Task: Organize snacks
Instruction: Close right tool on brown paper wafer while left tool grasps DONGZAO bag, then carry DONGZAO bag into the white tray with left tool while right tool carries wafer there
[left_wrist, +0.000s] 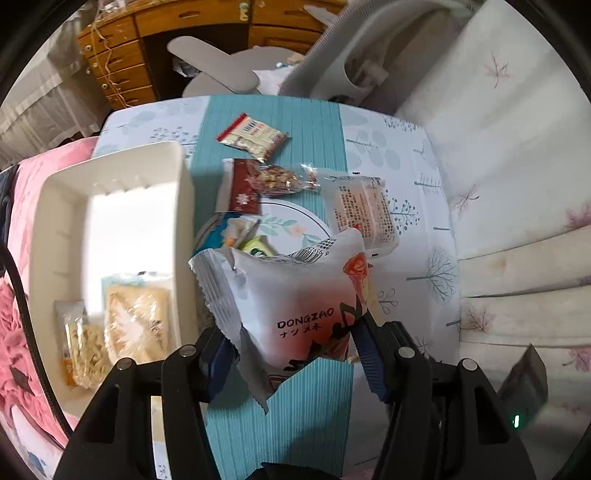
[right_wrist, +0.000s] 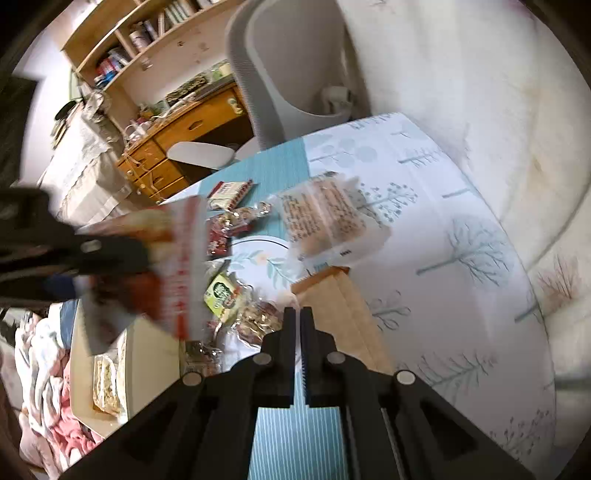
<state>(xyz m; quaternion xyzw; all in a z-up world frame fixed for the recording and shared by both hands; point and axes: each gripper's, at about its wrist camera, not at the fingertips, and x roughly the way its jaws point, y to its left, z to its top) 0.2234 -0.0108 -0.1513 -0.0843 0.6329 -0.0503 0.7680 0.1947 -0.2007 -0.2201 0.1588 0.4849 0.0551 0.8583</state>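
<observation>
Between the blue pads of the left gripper (left_wrist: 295, 354) hangs a white and red snack pack (left_wrist: 295, 295) printed DONGZAO, pinched at its sides and lifted clear of the table (left_wrist: 406, 258), just right of the white bin (left_wrist: 110, 206). Two wrapped snacks already lie at the bin's near end: a noodle pack (left_wrist: 79, 343) and a pale cracker pack (left_wrist: 136, 317), side by side. Beyond the held pack, a round plate (left_wrist: 288, 225) sits on the teal runner (left_wrist: 273, 122) with a green packet (left_wrist: 255, 247) on it. Farther off lie a nut bar (left_wrist: 273, 181) in a clear and dark red wrapper, a red-edged packet (left_wrist: 253, 136) at the far end, and a clear wrapped cake (left_wrist: 364, 210) to the right. From the right wrist view, the right gripper (right_wrist: 298, 321) has its jaws pressed together with nothing between them, poised above the runner beside a tan paper packet (right_wrist: 343, 314); the left gripper's pack shows blurred at the left.
</observation>
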